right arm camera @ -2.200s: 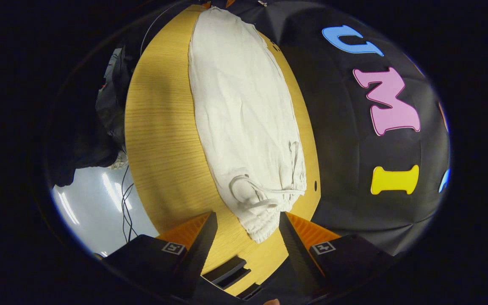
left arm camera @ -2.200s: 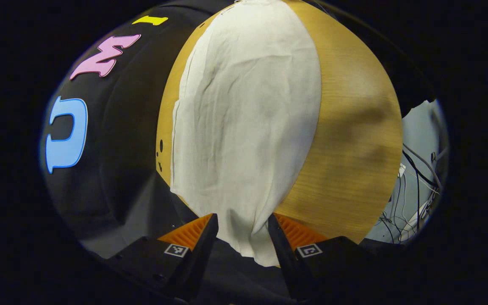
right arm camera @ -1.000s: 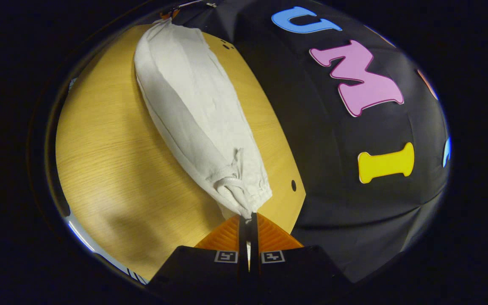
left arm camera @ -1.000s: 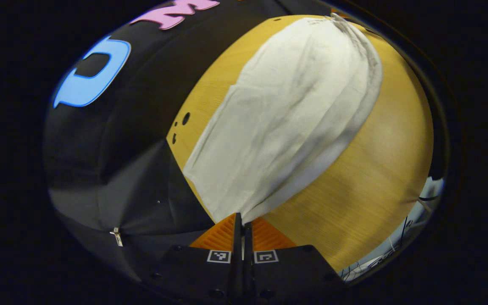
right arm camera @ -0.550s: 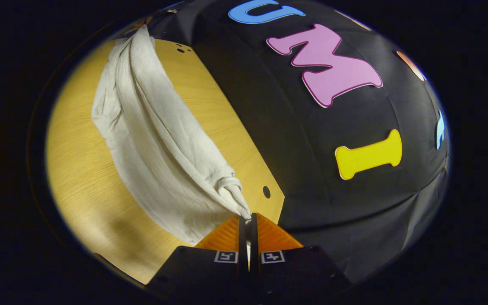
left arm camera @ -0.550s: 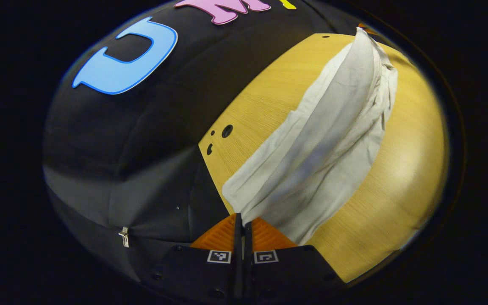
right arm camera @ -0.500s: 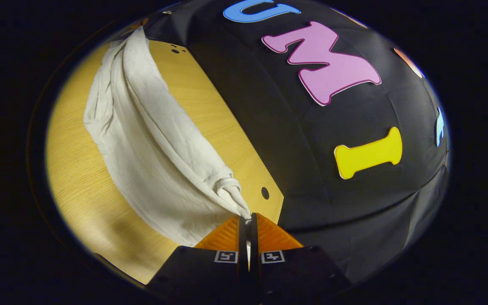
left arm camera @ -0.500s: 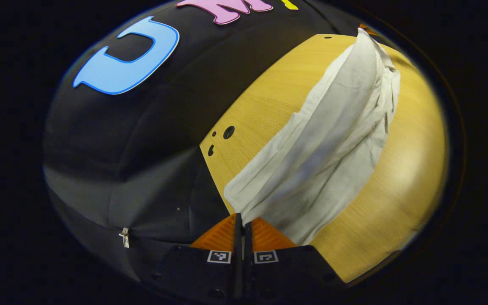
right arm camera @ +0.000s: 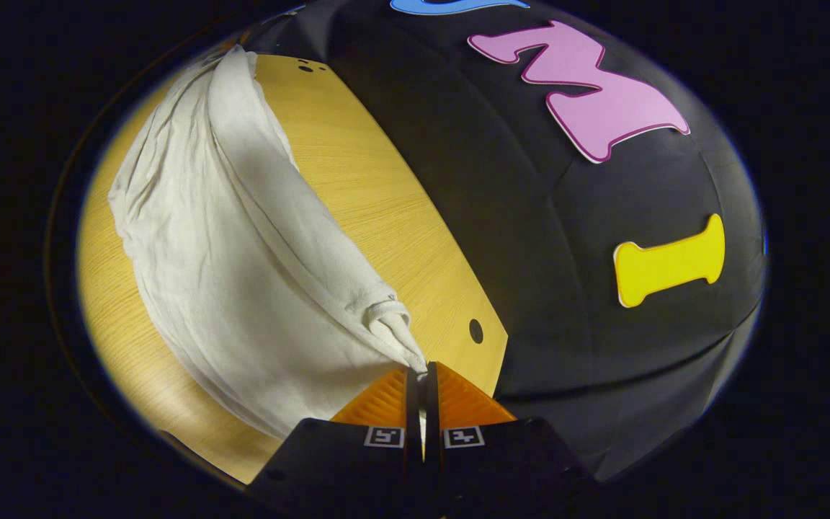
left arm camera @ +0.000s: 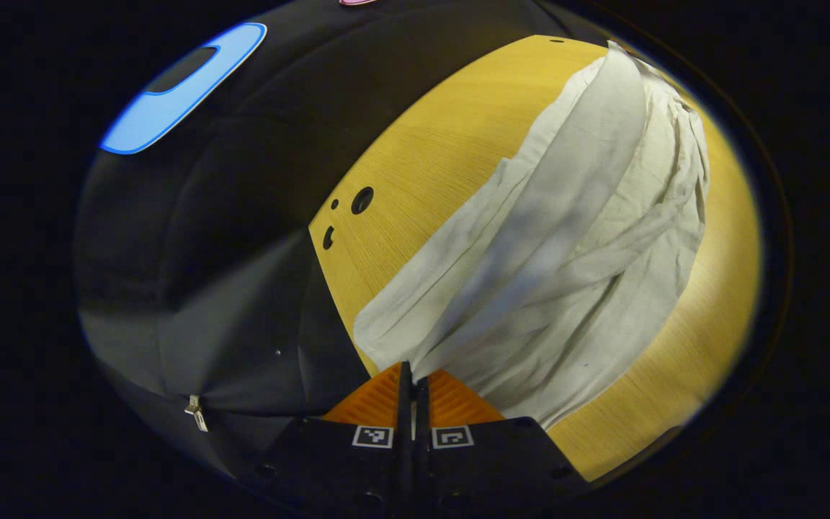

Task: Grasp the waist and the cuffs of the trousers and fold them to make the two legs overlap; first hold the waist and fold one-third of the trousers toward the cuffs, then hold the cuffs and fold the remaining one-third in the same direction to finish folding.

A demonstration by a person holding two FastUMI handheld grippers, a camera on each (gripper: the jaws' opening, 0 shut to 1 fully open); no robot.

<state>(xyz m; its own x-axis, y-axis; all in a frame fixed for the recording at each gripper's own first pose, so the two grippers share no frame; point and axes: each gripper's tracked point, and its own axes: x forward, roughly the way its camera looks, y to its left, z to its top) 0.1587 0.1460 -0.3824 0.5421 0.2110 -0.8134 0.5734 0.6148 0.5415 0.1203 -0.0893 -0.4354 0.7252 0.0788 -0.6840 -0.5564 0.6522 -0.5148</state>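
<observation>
Two tools (left arm camera: pixel 409 369) (right arm camera: pixel 423 370), one trousers (left arm camera: pixel 566 245) (right arm camera: pixel 242 267), one table (left arm camera: pixel 429 151).

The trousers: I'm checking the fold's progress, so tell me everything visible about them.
The trousers are off-white, thin, creased woven cloth. The left hand-held gripper is shut on the cuff end, the right hand-held gripper on the gathered waist with its drawstring. Both ends are lifted; the cloth between sags in long folds and drapes onto the wooden table.

The left gripper (left arm camera: pixel 409 369) has its jaws pressed together, pinching a corner of the trousers (left arm camera: pixel 566 238). The right gripper (right arm camera: pixel 424 371) likewise clamps a bunched cloth end.
</observation>
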